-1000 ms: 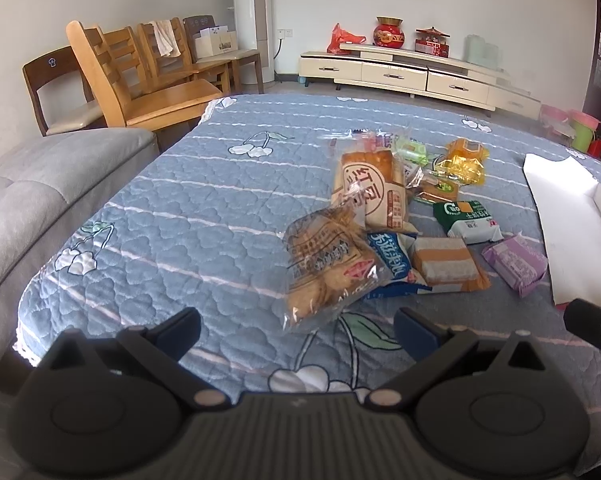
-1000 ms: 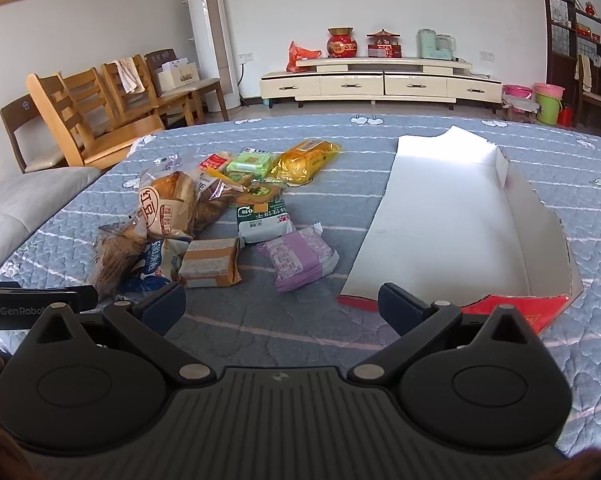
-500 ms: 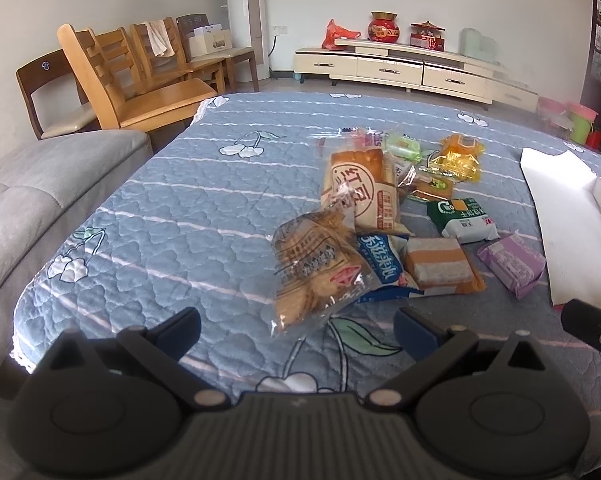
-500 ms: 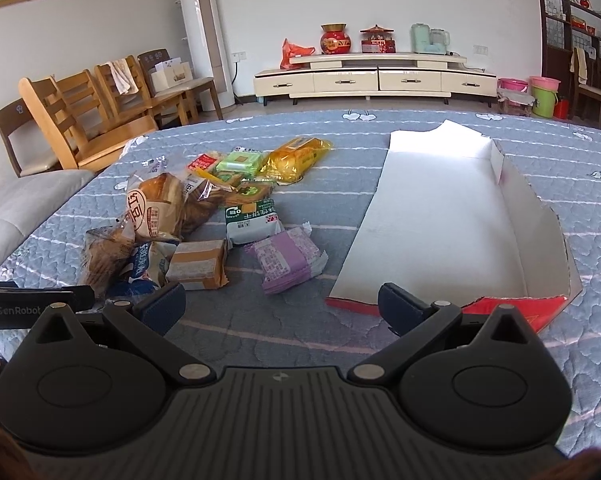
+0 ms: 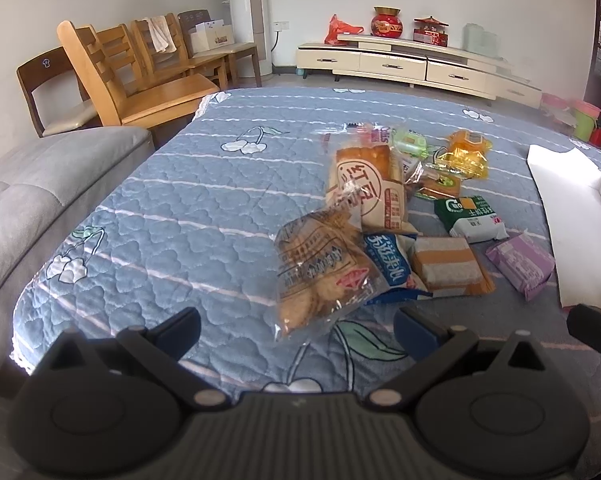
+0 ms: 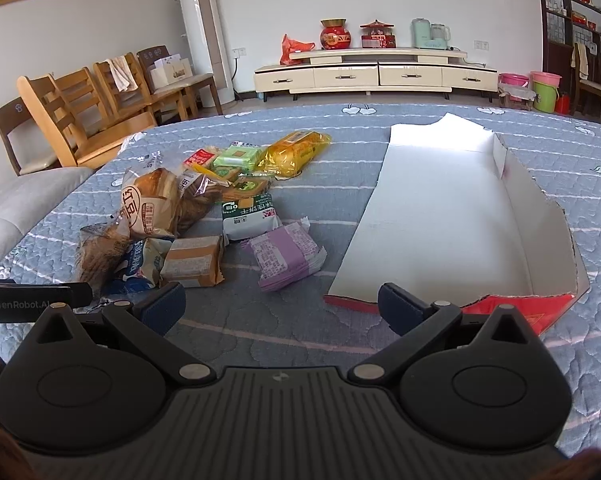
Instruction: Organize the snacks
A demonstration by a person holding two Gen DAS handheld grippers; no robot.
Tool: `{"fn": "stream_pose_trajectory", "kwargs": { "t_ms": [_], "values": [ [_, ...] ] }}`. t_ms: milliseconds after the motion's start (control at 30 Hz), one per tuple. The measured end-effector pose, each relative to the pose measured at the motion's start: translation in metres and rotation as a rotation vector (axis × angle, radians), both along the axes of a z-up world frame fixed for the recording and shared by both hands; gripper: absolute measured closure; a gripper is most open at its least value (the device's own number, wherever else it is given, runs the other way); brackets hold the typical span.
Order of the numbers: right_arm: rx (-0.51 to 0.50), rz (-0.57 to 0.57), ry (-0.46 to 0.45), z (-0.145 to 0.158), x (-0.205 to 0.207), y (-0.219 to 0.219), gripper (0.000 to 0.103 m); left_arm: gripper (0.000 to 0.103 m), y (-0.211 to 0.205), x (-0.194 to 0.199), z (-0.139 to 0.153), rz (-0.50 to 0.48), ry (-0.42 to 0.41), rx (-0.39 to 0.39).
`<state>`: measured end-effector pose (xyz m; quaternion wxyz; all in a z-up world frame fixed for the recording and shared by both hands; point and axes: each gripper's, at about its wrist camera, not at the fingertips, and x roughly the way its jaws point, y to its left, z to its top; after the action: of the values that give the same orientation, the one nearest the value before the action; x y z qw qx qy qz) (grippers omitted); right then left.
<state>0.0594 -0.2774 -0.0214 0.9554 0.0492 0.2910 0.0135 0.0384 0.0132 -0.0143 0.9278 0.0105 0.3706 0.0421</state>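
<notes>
Several snack packs lie in a heap on the blue quilted table (image 5: 188, 220). Nearest my left gripper (image 5: 296, 326) is a clear bag of brown pastries (image 5: 320, 268), just ahead of the open fingers. Behind it lie a bread bag (image 5: 366, 188), a blue pack (image 5: 388, 264), an orange-and-white pack (image 5: 446, 266), a green-and-white pack (image 5: 470, 216), a purple pack (image 5: 520, 262) and a yellow pack (image 5: 464, 152). My right gripper (image 6: 280, 306) is open and holds nothing, with the purple pack (image 6: 286, 256) just ahead. A shallow white box (image 6: 452, 216) with a red rim lies to the right.
Wooden chairs (image 5: 140, 80) and a grey sofa (image 5: 32, 200) stand along the table's left side. A cream TV cabinet (image 6: 376, 74) lines the far wall. Buckets (image 6: 544, 90) stand at the far right. The left gripper's body (image 6: 32, 300) shows at the left edge of the right wrist view.
Both grippers have edged a little closer to the snack heap; the packs look slightly larger. Nothing was taken hold of and no pack has moved.
</notes>
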Motion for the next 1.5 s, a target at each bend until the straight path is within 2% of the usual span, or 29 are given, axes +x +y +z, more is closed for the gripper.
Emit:
{"fn": "stream_pose_trajectory", "kwargs": {
  "t_ms": [867, 1133, 1233, 1333, 1500],
  "values": [
    [-0.004, -0.001, 0.010, -0.002, 0.002, -0.002, 0.000, 0.001, 0.002, 0.012, -0.001, 0.009, 0.003, -0.007],
    [-0.004, -0.011, 0.021, -0.003, 0.003, -0.004, 0.000, 0.001, 0.008, 0.038, 0.001, 0.011, -0.008, -0.033],
    [-0.006, -0.017, 0.025, -0.004, 0.003, -0.004, 0.000, 0.000, 0.011, 0.056, -0.010, 0.011, 0.011, -0.018],
    [-0.009, -0.020, 0.028, -0.005, 0.004, -0.005, 0.000, 0.000, 0.018, 0.069, -0.022, 0.008, 0.052, -0.041],
    [-0.024, -0.030, 0.035, -0.006, 0.006, -0.007, 0.000, 0.000, 0.033, 0.078, -0.028, -0.036, 0.025, -0.072]
  ]
}}
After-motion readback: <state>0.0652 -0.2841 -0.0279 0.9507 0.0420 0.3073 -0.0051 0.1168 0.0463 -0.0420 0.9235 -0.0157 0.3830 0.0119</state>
